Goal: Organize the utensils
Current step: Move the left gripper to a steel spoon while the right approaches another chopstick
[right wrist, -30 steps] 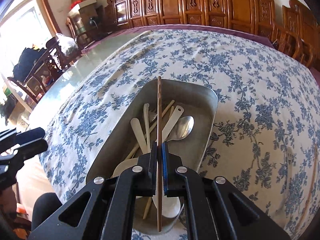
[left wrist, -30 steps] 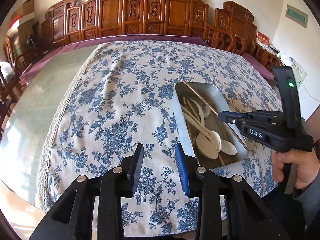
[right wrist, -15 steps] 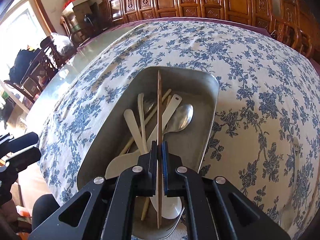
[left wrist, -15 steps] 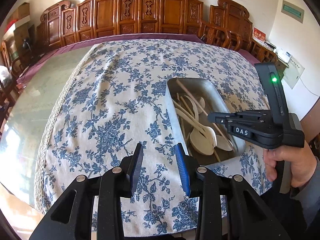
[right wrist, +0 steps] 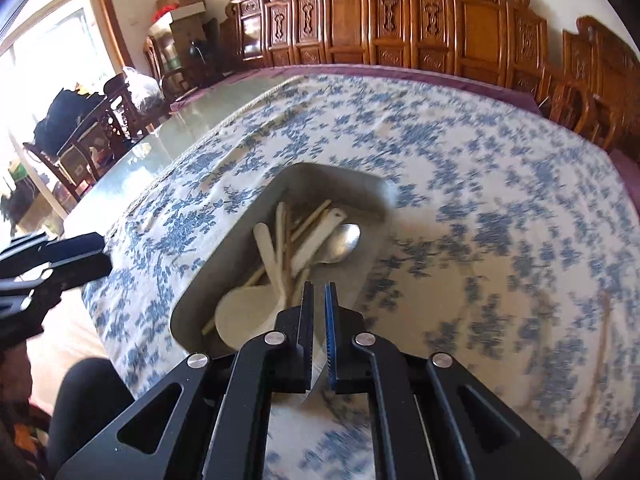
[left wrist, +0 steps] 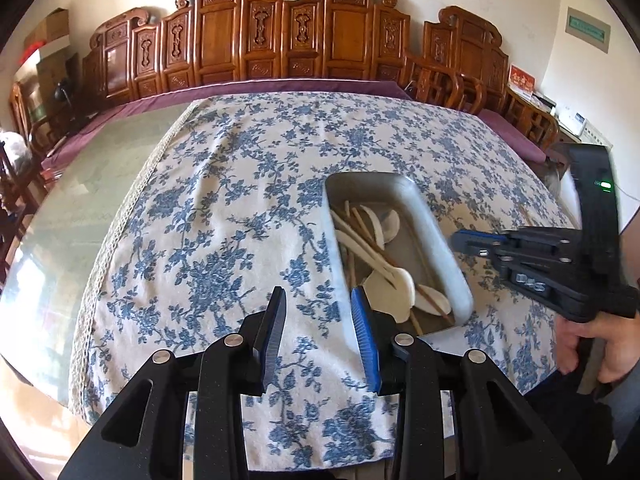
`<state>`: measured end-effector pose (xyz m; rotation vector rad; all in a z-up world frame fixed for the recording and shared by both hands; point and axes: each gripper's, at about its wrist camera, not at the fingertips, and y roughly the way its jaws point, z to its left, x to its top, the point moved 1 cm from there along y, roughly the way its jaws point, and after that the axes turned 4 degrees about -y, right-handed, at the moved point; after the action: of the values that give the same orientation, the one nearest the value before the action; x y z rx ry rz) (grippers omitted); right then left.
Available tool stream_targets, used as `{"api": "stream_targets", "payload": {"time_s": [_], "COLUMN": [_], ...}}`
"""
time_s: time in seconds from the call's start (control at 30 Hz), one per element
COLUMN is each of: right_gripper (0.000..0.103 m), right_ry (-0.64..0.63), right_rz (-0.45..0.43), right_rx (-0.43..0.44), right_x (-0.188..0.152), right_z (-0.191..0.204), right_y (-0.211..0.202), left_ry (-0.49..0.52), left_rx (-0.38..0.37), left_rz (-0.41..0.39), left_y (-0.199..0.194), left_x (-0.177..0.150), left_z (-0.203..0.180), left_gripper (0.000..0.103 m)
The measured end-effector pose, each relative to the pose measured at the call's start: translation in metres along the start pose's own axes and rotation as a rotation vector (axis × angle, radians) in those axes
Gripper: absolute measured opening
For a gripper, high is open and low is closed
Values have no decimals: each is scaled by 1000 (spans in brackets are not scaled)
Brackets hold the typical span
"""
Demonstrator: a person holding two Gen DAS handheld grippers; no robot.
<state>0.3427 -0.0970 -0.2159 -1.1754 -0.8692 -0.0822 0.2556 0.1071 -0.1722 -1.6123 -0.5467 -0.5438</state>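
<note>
A metal tray lies on the blue floral tablecloth and holds white spoons, wooden chopsticks and a metal spoon. My right gripper hovers above the tray's near end, its jaws slightly parted with nothing between them; it also shows in the left wrist view, right of the tray. My left gripper is open and empty above the cloth, left of the tray. A chopstick lies on the cloth at the right.
Carved wooden chairs line the far side of the table. Bare glass tabletop lies left of the cloth. Boxes and clutter stand at the far left by a window.
My right gripper let go of the chopstick it held over the tray; the chopstick is gone from its jaws. The right gripper has shifted rightward. My left gripper stays open, nearly still.
</note>
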Motion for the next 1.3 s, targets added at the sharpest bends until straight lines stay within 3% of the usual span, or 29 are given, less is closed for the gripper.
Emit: {"api": "stream_targets", "payload": {"time_s": [0.17,0.43,0.53,0.6,0.8,1.07,1.13,1.23,1.3], "right_gripper": [7,15,15,15,19,19,19,8,6], "right_ry": [-16,39,77,101,155,185,155,139,168], "right_rz": [-8,3,9,10,29,108,147,164,167], "right_rx": [-65,-196,-228,-244,-265,-235,-265,-287,-280], "right_x": [-22,-71,-86,-95,-121,-144,-147,-150,-152], "right_z": [-33,-117,-145,-164,-201,-213,-212,-214,-221], "right_y": [-37,-82,-90,-94,-85,-56,-49,-50,-53], "left_ry": [13,64,85,101,135,162,170,187,195], "left_rx": [-13,-46,-61,-67,-75,-94,-101,-110,-115], "left_rz": [-1,-5,9,11,46,85,95,120,136], "left_y": [-2,2,10,16,39,64,70,83,93], "left_x": [3,8,8,9,7,3,2,0,1], "left_z": [-22,-73,-92,-107,-139,-175,-183,-199,-209], "left_gripper": [32,55,58,69,70,71,71,71,71]}}
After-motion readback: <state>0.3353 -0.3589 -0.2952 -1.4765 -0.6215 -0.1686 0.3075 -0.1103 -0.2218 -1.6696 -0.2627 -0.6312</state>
